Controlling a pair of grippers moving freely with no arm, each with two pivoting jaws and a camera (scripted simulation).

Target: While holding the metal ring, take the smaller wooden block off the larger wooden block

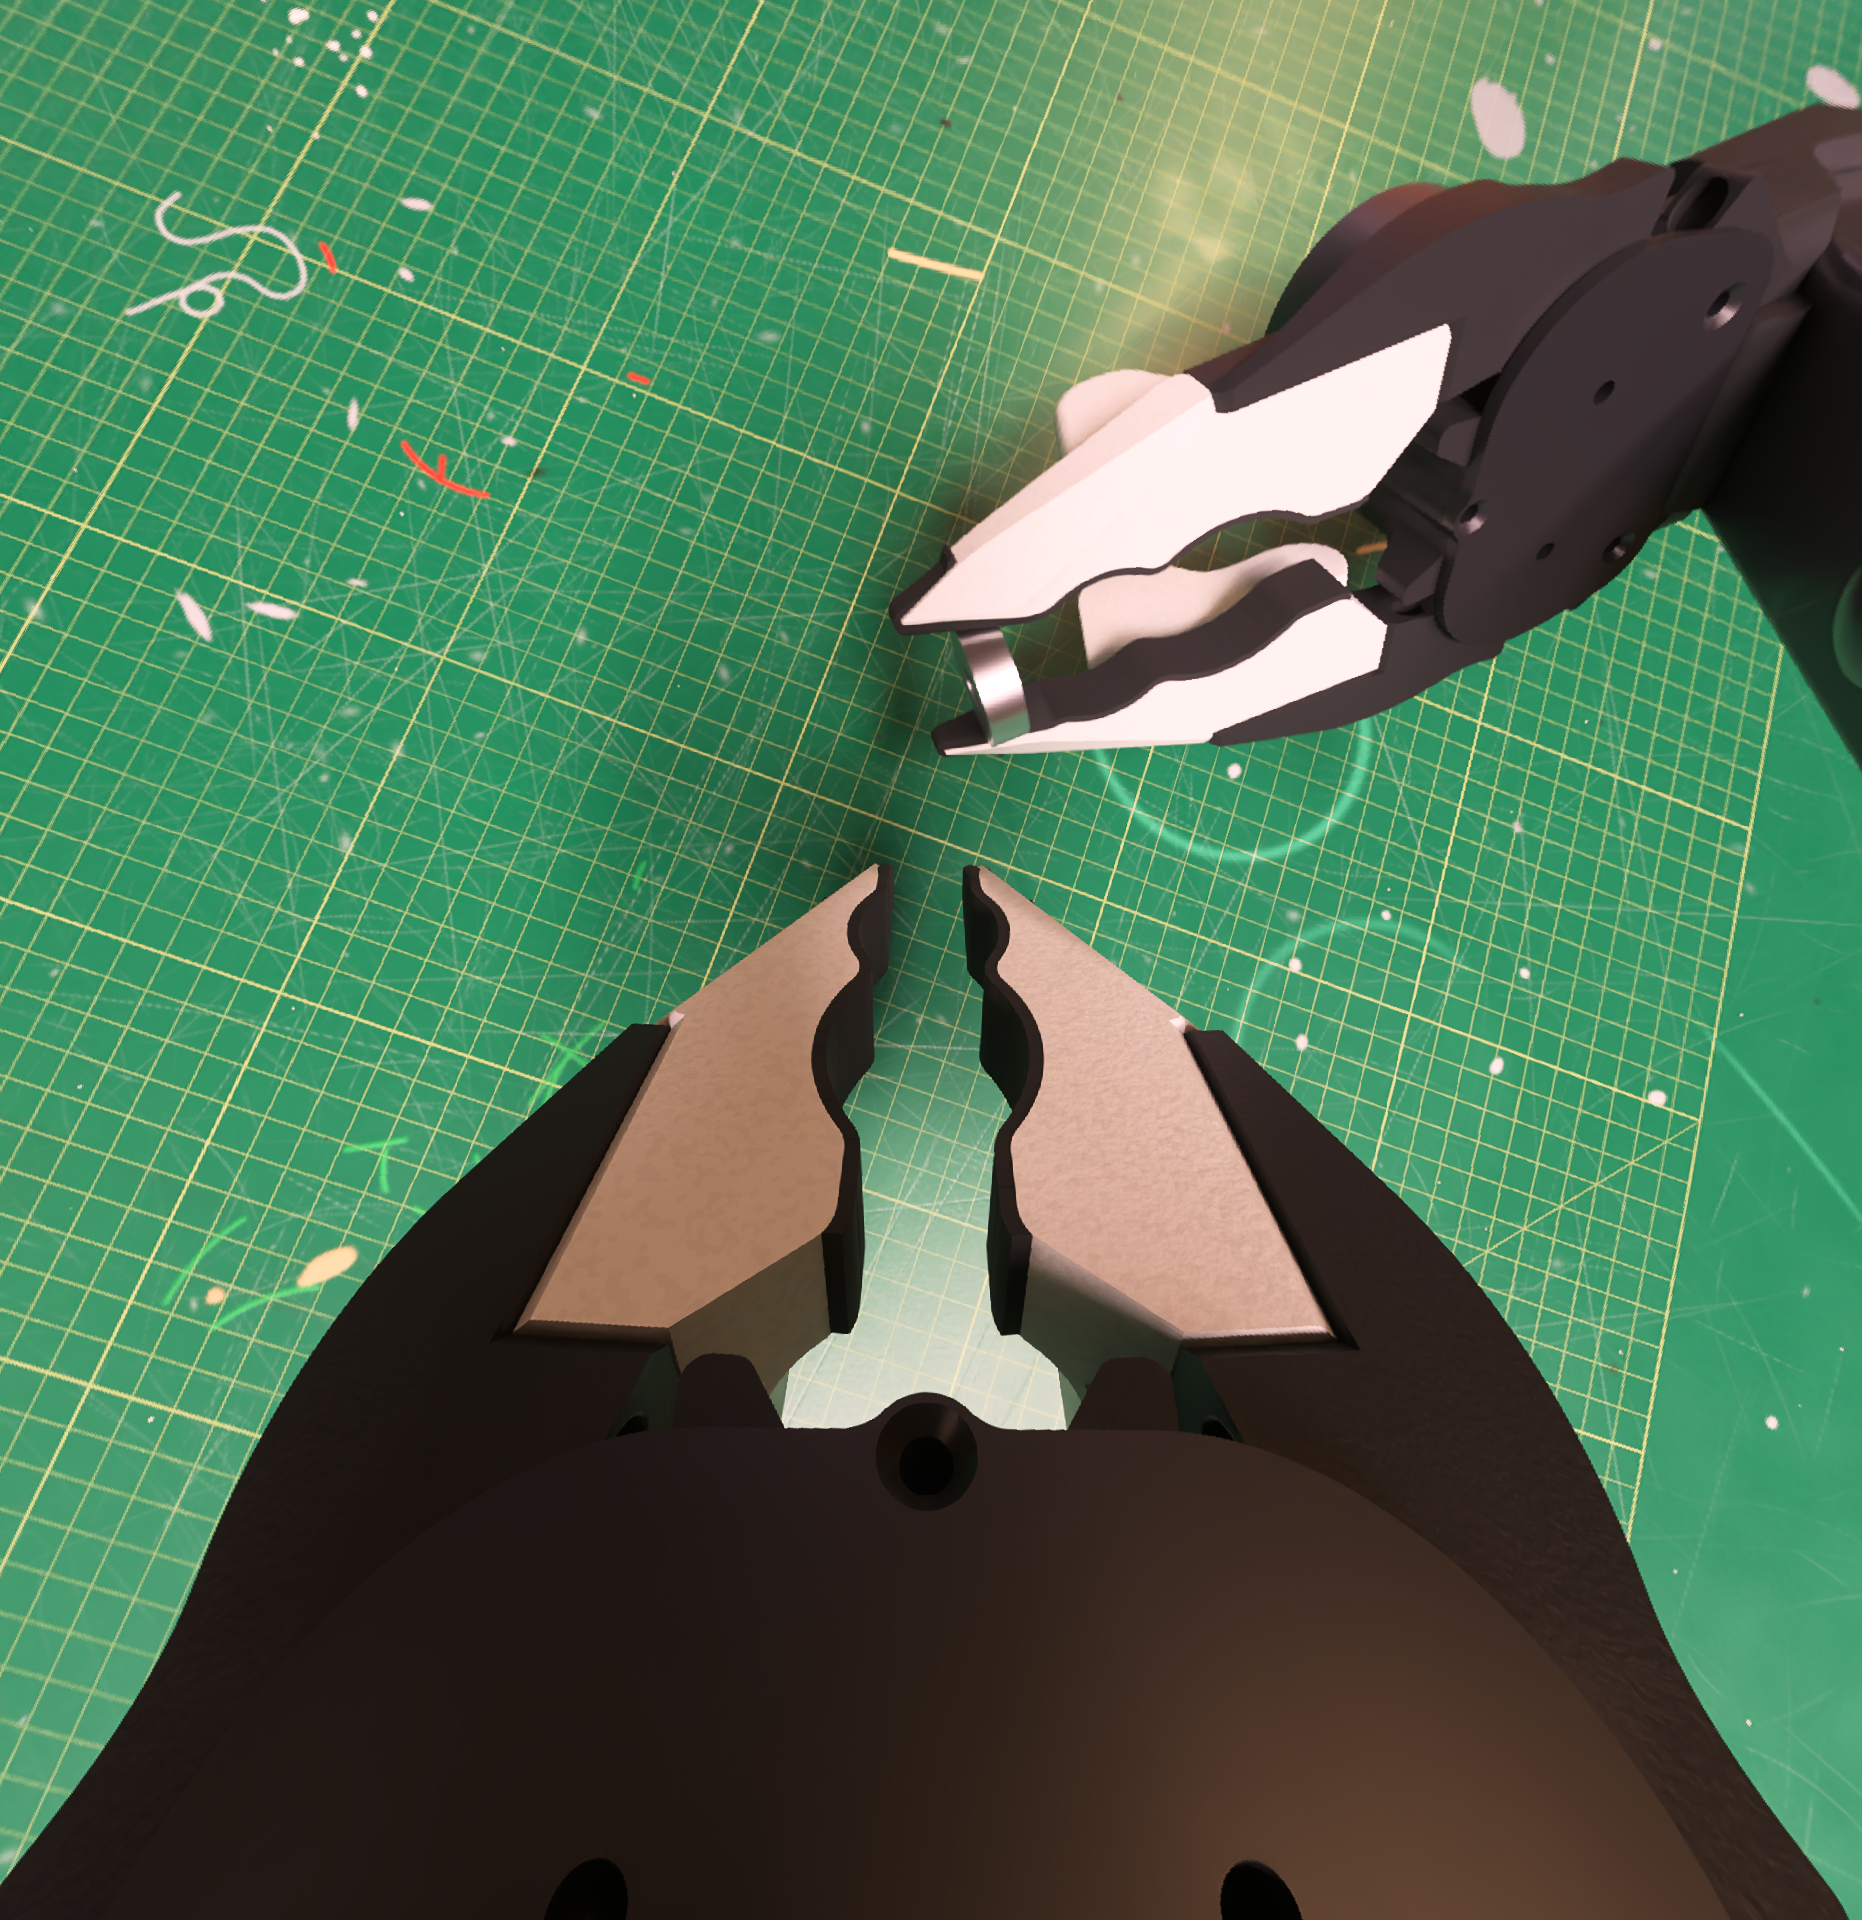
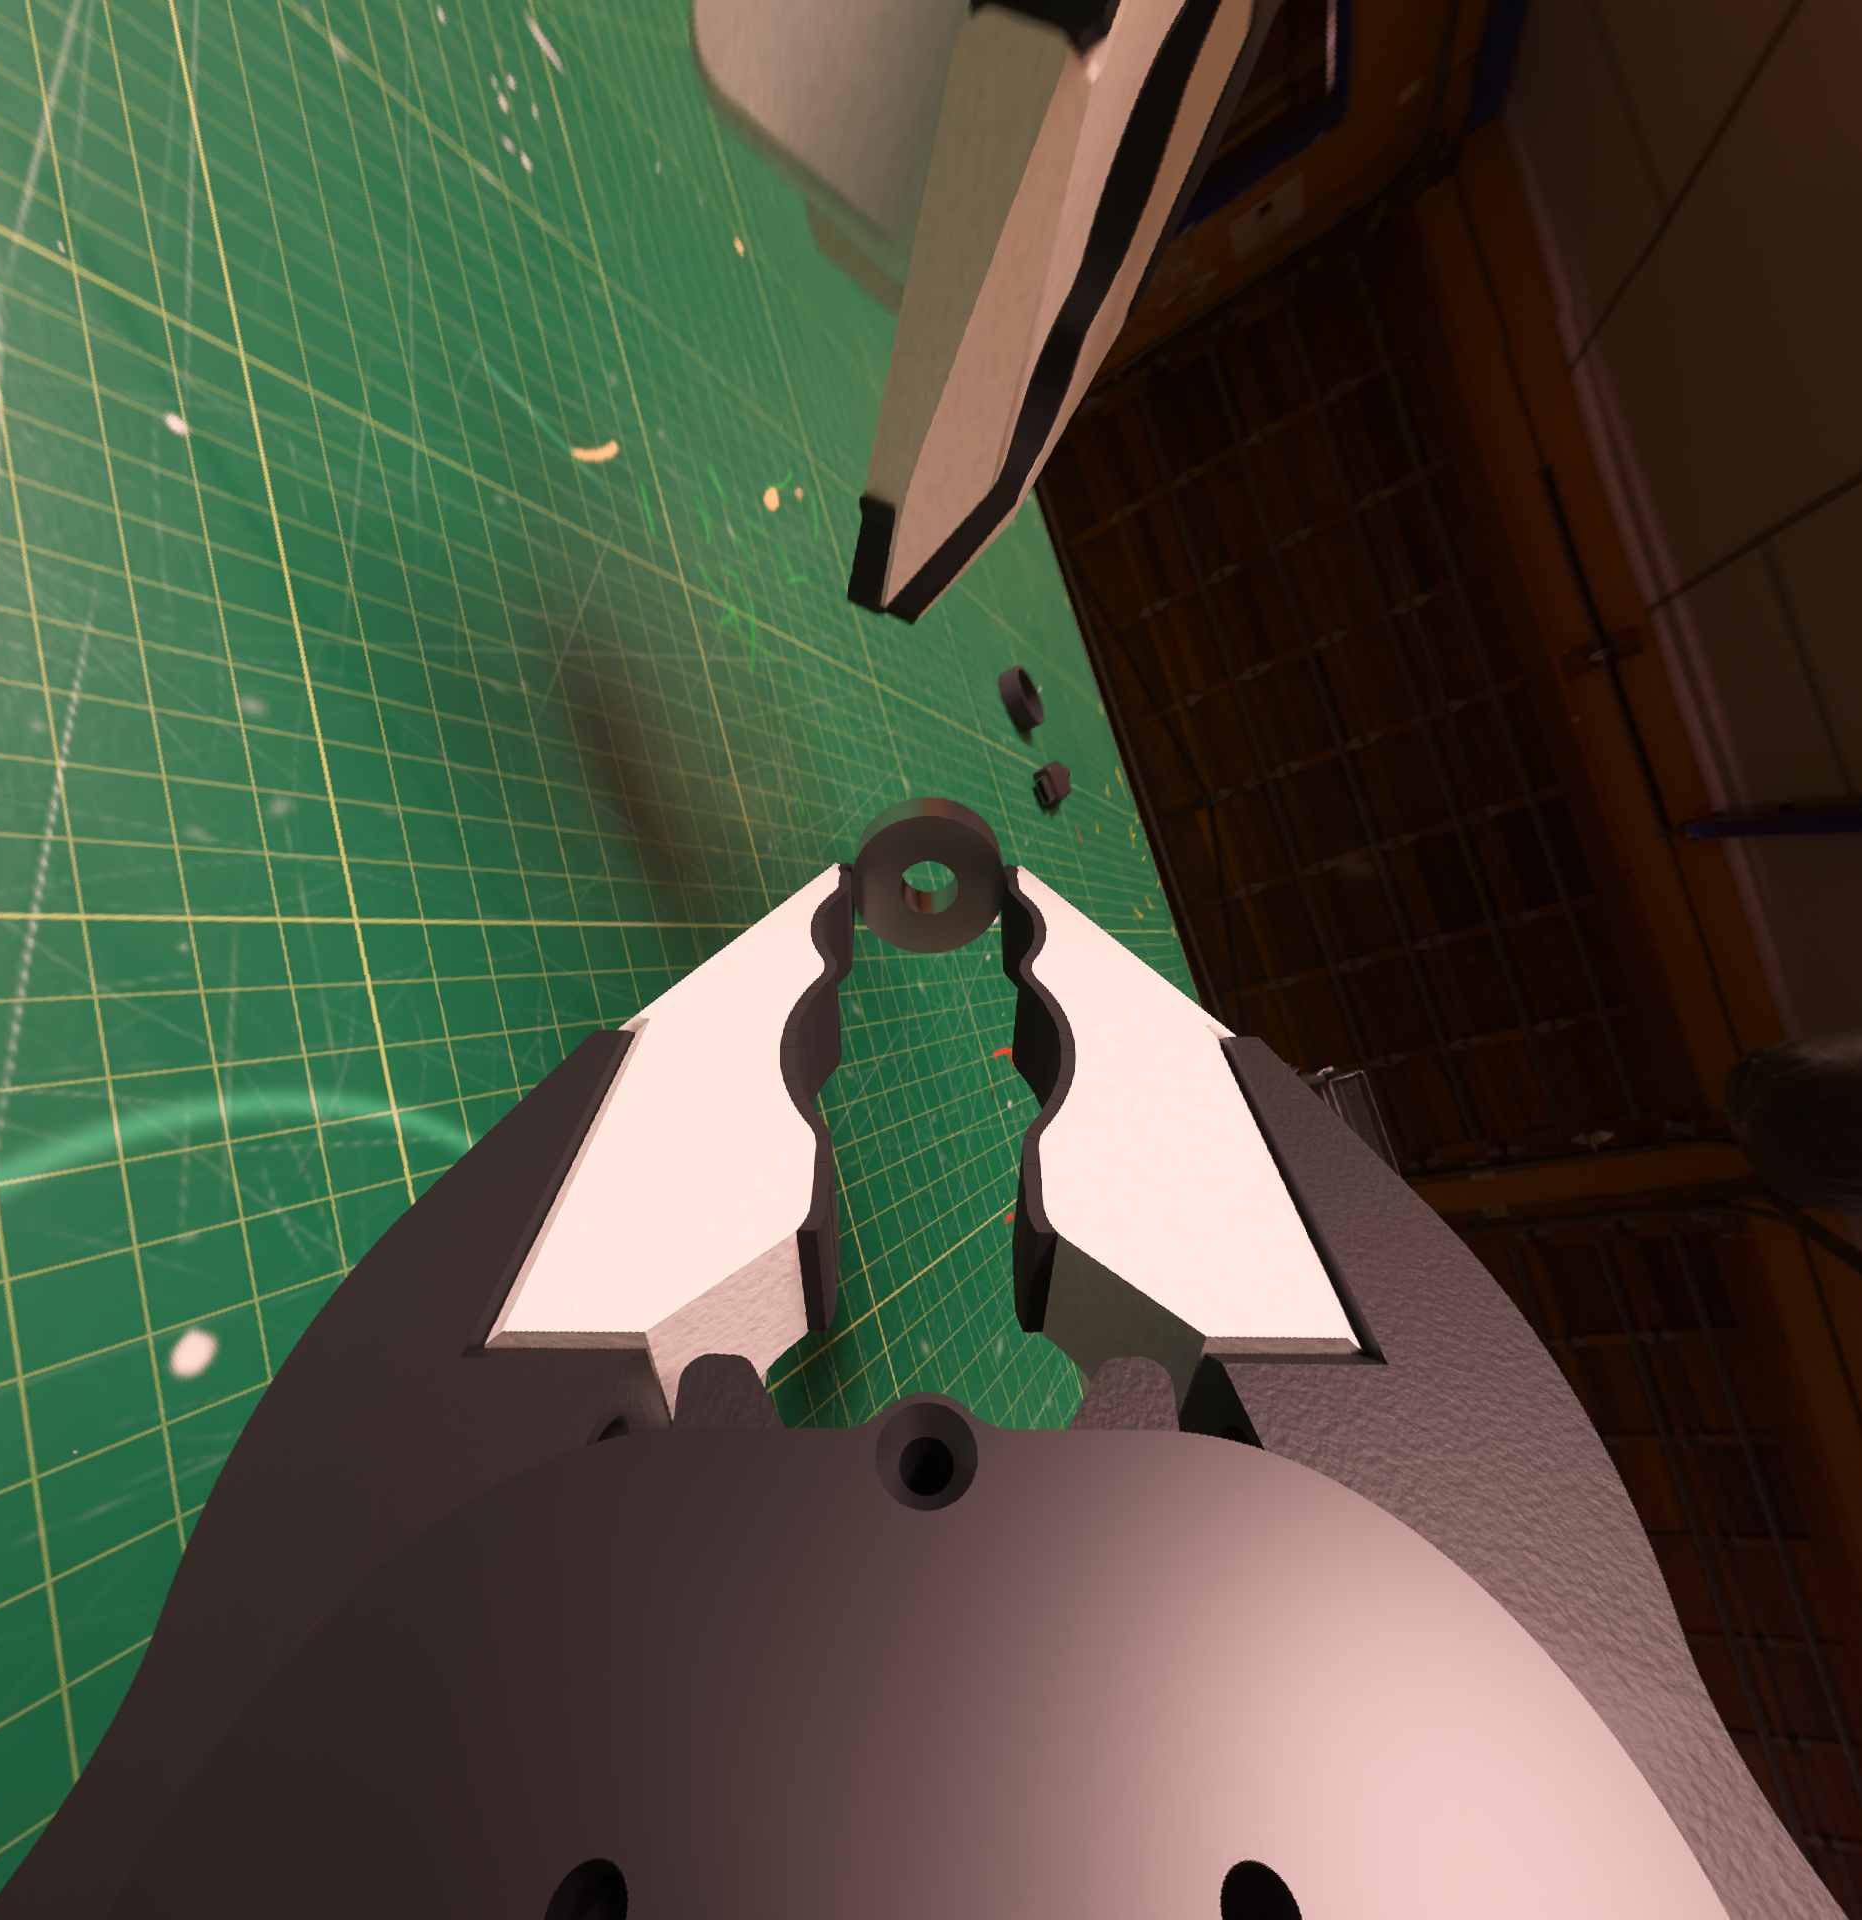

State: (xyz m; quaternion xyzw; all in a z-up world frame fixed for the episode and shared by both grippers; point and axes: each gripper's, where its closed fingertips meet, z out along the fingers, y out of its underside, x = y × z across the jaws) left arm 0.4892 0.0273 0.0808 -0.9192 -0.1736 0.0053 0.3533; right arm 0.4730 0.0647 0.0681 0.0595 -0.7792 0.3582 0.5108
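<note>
My right tongs (image 2: 927, 881) pinch the metal ring (image 2: 925, 883) above the counter (image 2: 283, 727); my left tongs (image 1: 927, 873), pointed down, look slightly parted and empty.

Two grippers are showing: the left gripper (image 1: 927, 883) and the right gripper (image 2: 927, 883). One metal ring (image 2: 927, 881) is sitting between the right gripper's fingertips. Beyond that ring, two small dark pieces are lying on one green cutting mat (image 2: 283, 623): a round one (image 2: 1022, 698) and a blocky one (image 2: 1052, 784).
</note>
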